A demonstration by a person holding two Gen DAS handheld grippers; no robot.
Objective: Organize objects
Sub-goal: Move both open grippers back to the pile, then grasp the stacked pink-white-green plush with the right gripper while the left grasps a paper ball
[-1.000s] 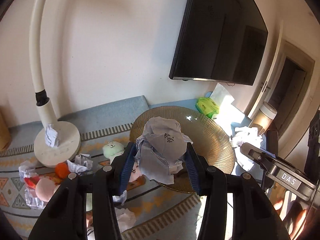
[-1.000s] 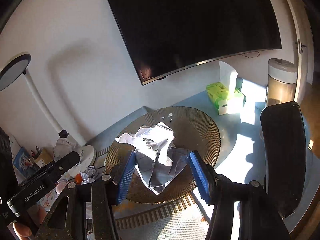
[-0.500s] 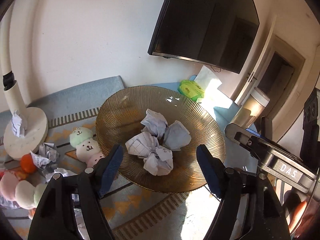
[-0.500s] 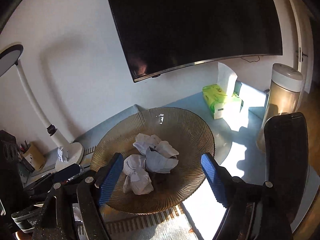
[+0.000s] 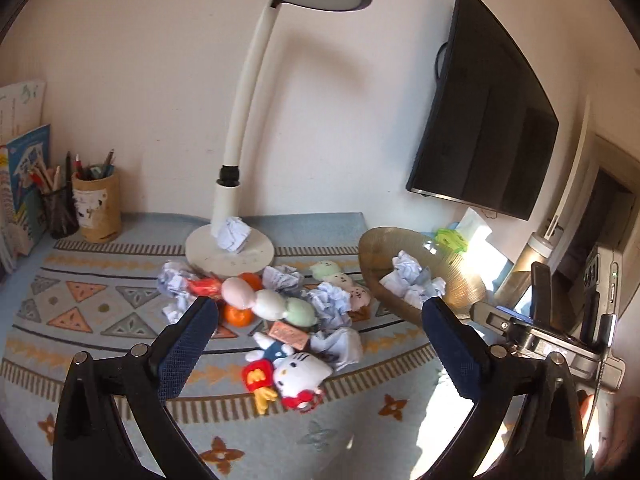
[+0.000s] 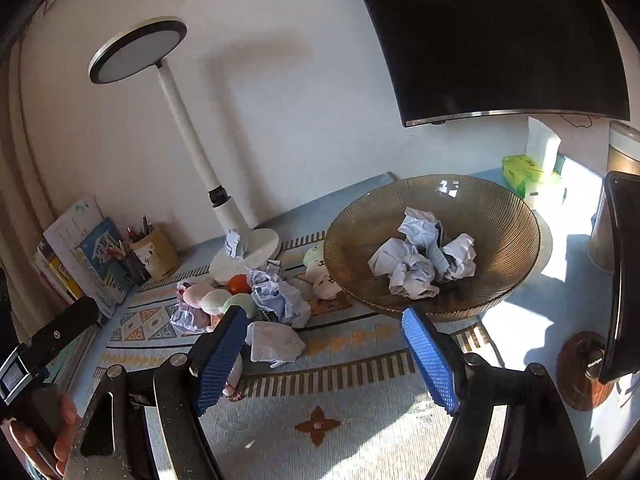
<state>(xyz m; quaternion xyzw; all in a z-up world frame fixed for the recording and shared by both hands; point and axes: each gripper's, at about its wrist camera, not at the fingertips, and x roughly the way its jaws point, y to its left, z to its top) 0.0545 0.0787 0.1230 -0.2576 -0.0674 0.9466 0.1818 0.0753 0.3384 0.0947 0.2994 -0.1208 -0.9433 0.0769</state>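
Observation:
A ribbed amber bowl holds several crumpled paper balls; it also shows at the right in the left wrist view. More crumpled paper lies in a heap with plush toys and an orange on the patterned mat. One paper ball sits on the lamp base. My left gripper is open and empty, held above the heap. My right gripper is open and empty, in front of the bowl, near a paper ball.
A white desk lamp stands behind the heap. Pencil cups and books stand at the far left. A dark screen hangs on the wall. A green tissue pack and a tall jar stand beyond the bowl.
Both grippers opened and dropped their crumpled paper into the bowl, then pulled back and swung left toward the heap of toys and paper.

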